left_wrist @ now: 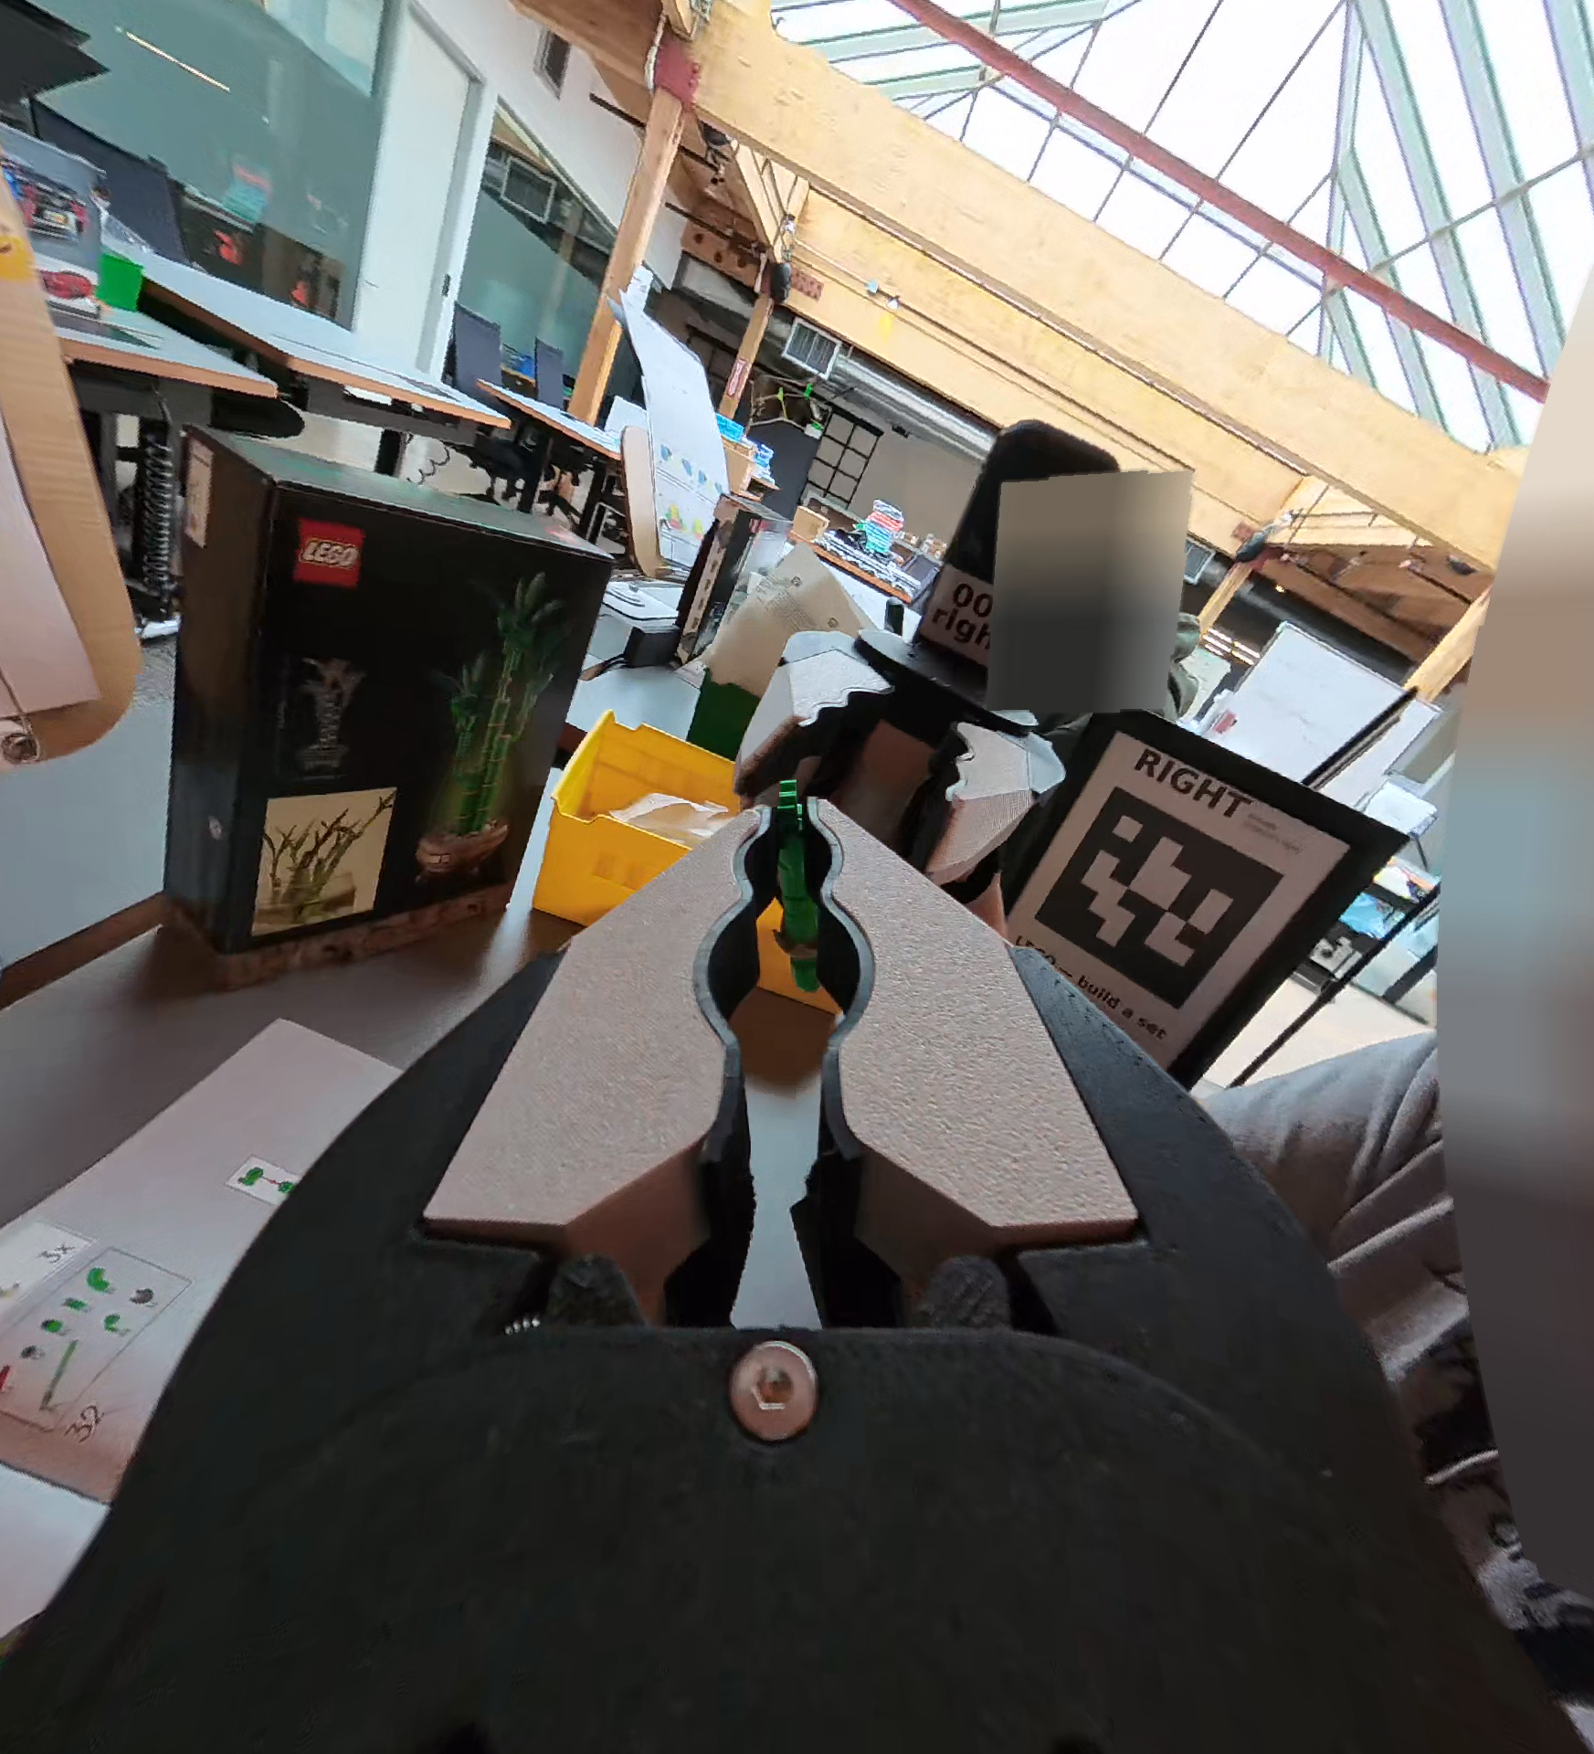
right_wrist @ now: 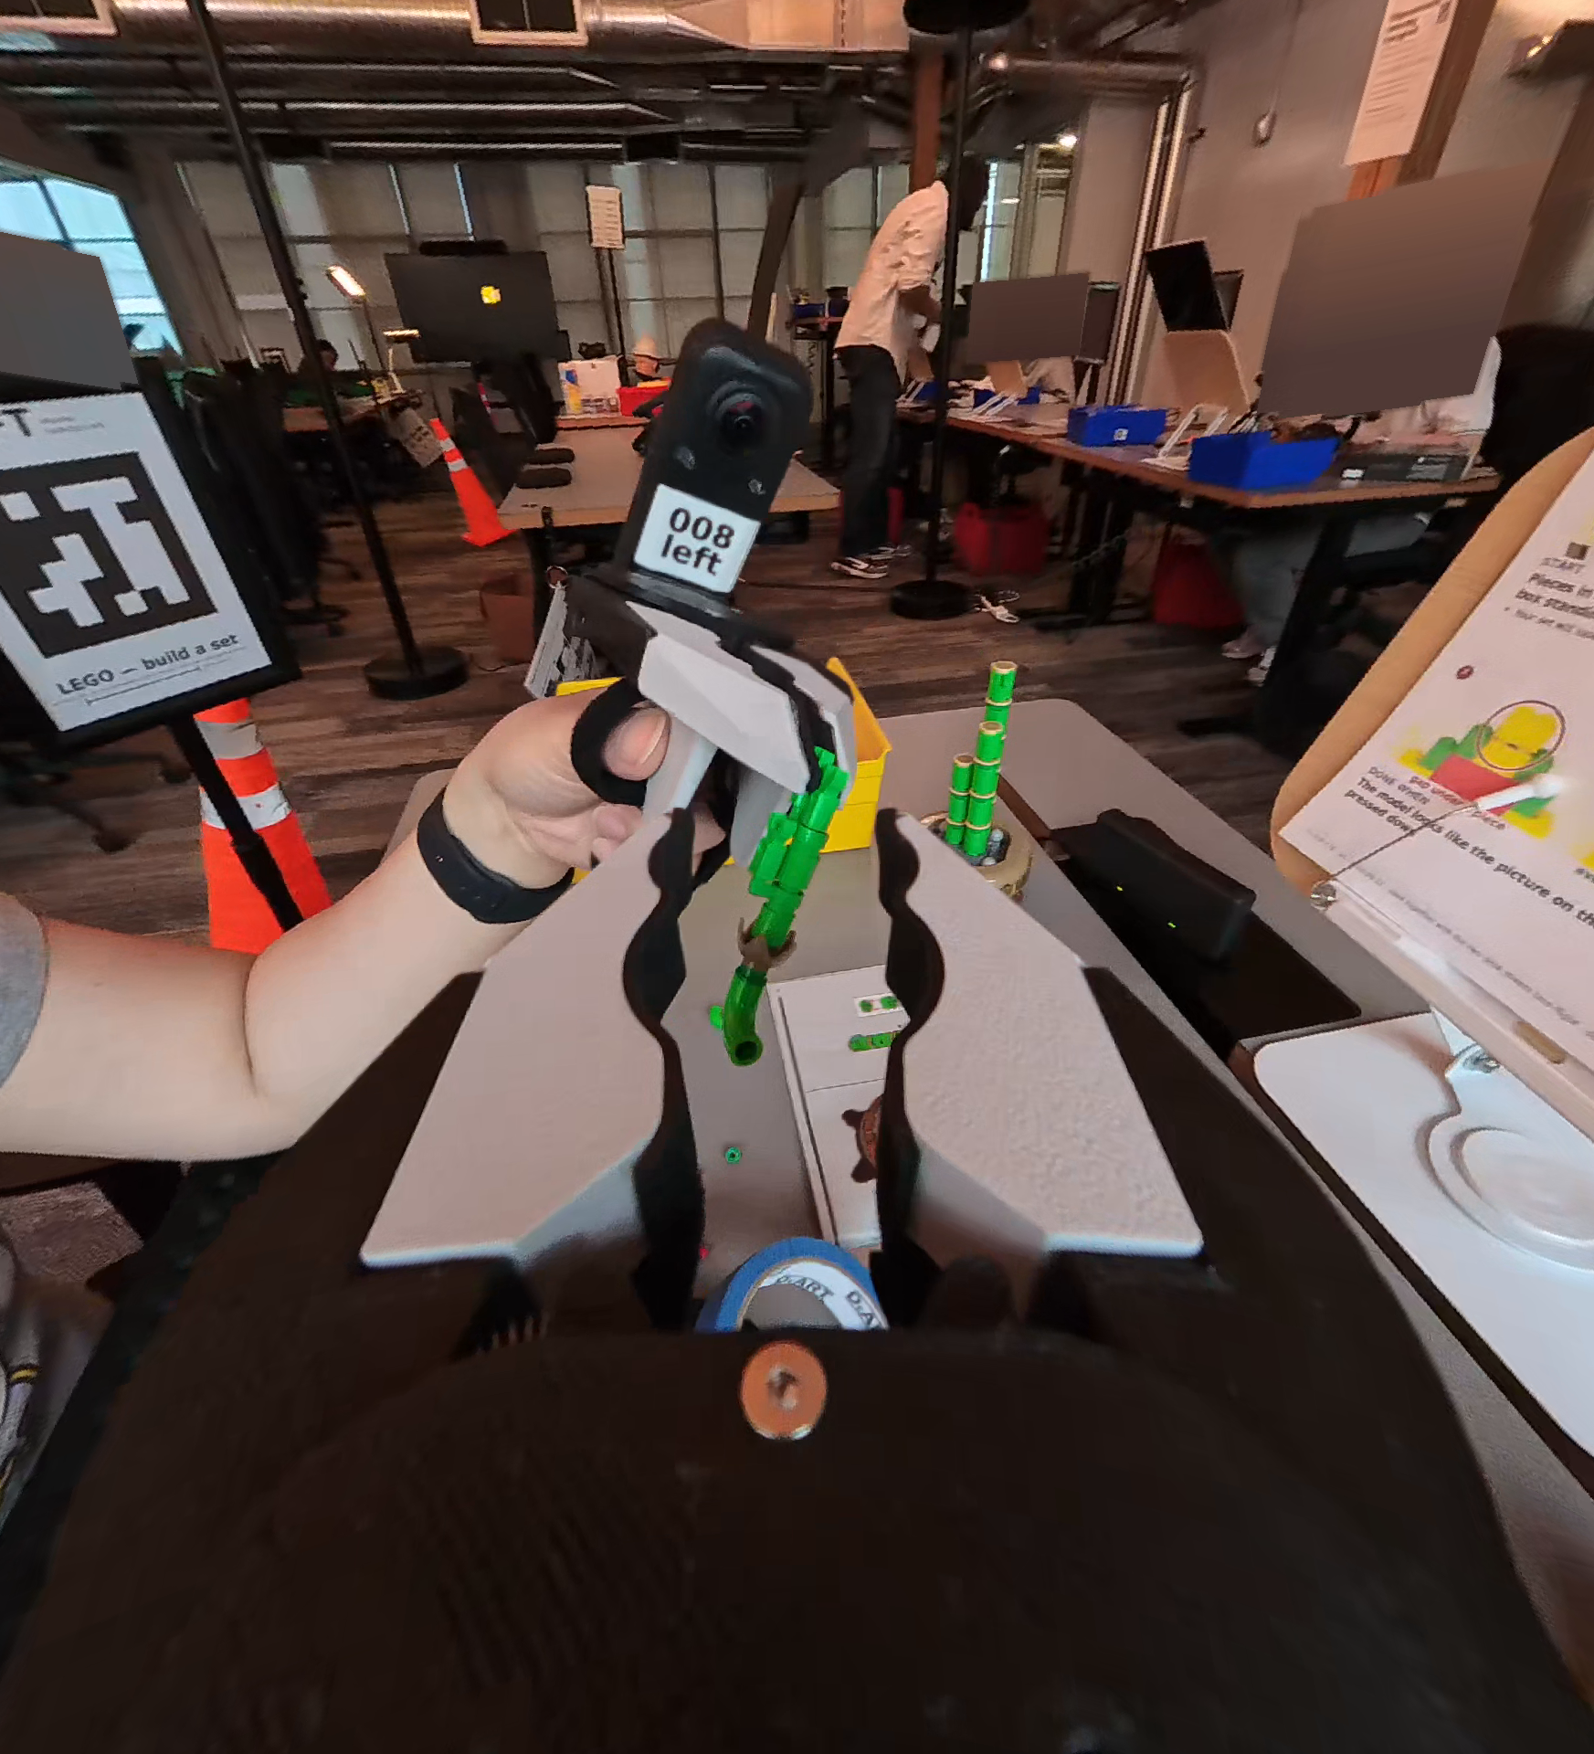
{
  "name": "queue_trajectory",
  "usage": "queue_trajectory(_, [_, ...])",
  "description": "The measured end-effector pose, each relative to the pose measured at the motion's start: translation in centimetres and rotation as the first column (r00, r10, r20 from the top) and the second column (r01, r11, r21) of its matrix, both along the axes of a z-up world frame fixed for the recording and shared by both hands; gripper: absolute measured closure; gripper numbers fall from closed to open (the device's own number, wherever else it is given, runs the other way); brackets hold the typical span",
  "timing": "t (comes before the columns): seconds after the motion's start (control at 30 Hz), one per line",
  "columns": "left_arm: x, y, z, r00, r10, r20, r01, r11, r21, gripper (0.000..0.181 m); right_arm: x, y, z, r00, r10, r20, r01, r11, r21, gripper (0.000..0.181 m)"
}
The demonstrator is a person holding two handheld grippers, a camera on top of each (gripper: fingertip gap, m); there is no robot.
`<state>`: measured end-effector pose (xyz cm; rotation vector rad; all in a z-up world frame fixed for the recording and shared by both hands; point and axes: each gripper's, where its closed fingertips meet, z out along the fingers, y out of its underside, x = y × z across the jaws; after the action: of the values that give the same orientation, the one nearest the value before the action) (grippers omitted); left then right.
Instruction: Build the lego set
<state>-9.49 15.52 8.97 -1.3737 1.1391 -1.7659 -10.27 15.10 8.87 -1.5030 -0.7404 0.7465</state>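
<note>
My left tongs (left_wrist: 788,835) are squeezed tight on a green lego stalk (right_wrist: 788,878), holding it up in the air above the tabletop (right_wrist: 1115,750). My right tongs (right_wrist: 778,854) are wide open and hold nothing; the stalk hangs between their tips, I think not touching. Some built green bamboo (right_wrist: 981,774) stands in a tan pot behind, near a yellow bin (left_wrist: 617,835). The instruction book (right_wrist: 831,1063) lies flat below.

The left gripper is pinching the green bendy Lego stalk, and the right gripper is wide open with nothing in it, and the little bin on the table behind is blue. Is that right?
Almost. The bin is yellow, not blue, as the left wrist view shows. The rest holds: the left gripper is pinching the green stalk, and the right gripper is wide open with nothing in it.
</note>
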Motion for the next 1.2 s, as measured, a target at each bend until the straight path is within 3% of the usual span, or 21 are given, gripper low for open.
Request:
queue_trajectory(0.03, [0.0, 0.5, -0.3, 1.000, 0.016, -0.004, -0.016, 1.000, -0.003, 0.180, 0.1, 0.2, 0.0, 1.000, -0.017, 0.000, 0.017, 1.000, 0.012, 0.144])
queue_trajectory(0.23, [-0.3, 1.8, -0.1, 0.997, 0.074, 0.003, -0.074, 0.997, -0.014, 0.180, 1.3, 1.0, -0.5, 0.986, -0.135, 0.096, 0.129, 0.989, 0.066, 0.144])
queue_trajectory(0.4, [-0.7, 1.2, 0.7, 0.995, 0.098, -0.005, -0.098, 0.994, 0.045, 0.180, -0.8, 0.8, -2.1, 0.987, -0.045, 0.156, 0.040, 0.999, 0.031, 0.144])
queue_trajectory(0.5, [-1.3, 0.7, 1.5, 0.996, 0.089, 0.018, -0.090, 0.994, 0.061, 0.180, -1.1, 1.0, -2.7, 0.981, -0.050, 0.186, 0.047, 0.999, 0.022, 0.145])
queue_trajectory(0.67, [-1.9, 0.3, 2.3, 0.996, 0.081, 0.044, -0.085, 0.993, 0.077, 0.180, -1.2, 0.5, -2.0, 0.990, -0.020, 0.141, 0.019, 1.000, 0.015, 0.151])
queue_trajectory(0.8, [-1.9, 0.2, 2.6, 0.994, 0.082, 0.066, -0.087, 0.993, 0.075, 0.180, -1.8, -0.5, -2.1, 0.989, 0.054, 0.136, -0.053, 0.999, -0.011, 0.175])
queue_trajectory(0.97, [-2.2, -0.2, 3.9, 0.987, 0.063, 0.150, -0.073, 0.995, 0.063, 0.179, -2.1, -0.7, -1.0, 0.995, 0.078, 0.064, -0.078, 0.997, 0.005, 0.175])
queue_trajectory(1.2, [-2.7, -0.1, 5.5, 0.962, 0.061, 0.267, -0.075, 0.996, 0.044, 0.144, -1.8, 0.2, 0.7, 1.000, -0.012, -0.011, 0.013, 0.998, 0.065, 0.176])
